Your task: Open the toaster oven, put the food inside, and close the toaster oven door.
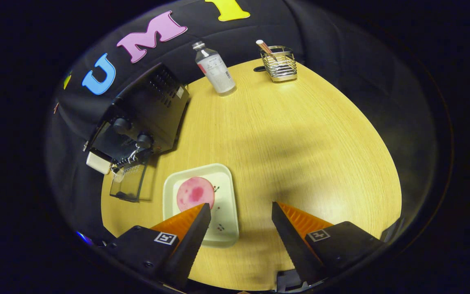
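1. One round table of pale yellow wood (300,143) holds everything here
2. One black metal toaster oven (145,110) stands on the table's far left side. It has two round black knobs on its front. Its glass door (128,183) hangs open, folded down toward the table. What is inside the oven is too dark to tell
3. One pale cream plastic tray with rounded corners (227,204) lies flat just beside the open door, a bit nearer to the gripper. In it sits one round pink slice of food (195,193), darker pink in the middle. Little dark marks dot the tray
4. One gripper (241,210) hovers above the near part of the table. Its two fingers are spread wide apart and hold nothing. The left fingertip is over the tray, right at the near edge of the pink slice
5. One clear plastic bottle with a white label (215,69) stands at the far edge
6. One small shiny wire basket (282,65) stands near the bottle, apart from it. One stick-like thing (264,47) leans inside it
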The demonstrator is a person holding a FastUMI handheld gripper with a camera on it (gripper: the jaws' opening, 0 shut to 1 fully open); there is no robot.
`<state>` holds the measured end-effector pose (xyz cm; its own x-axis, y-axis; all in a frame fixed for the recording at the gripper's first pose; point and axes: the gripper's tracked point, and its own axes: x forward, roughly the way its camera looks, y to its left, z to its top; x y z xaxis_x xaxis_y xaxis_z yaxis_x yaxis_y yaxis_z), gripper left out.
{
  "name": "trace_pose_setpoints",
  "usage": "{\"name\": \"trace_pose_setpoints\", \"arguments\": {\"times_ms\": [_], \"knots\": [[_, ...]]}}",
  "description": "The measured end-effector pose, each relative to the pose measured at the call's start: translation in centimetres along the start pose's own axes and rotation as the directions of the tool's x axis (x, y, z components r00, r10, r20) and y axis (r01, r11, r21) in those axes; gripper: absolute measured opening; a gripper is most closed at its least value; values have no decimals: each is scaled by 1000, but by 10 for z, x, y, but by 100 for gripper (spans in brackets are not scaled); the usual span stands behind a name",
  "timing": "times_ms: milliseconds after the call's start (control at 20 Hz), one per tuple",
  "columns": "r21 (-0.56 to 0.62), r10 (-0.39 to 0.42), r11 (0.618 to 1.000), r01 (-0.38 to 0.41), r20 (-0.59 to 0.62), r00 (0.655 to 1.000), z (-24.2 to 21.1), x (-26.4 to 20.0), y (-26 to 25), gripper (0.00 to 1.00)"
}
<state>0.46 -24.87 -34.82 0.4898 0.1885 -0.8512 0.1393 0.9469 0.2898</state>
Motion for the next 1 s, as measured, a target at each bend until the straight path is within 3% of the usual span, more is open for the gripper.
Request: {"name": "trace_pose_setpoints", "arguments": {"times_ms": [300,400,650,800,1000], "knots": [[-92,-5,996,3,-24,1000,-12,12,18,99],[-128,-21,992,15,-40,999,-18,14,24,94],[-248,-134,961,124,-25,991,-22,16,20,63],[-222,-136,967,125,-36,990,-25,17,20,51],[-192,-148,972,135,-55,987,-27,18,18,45]]}}
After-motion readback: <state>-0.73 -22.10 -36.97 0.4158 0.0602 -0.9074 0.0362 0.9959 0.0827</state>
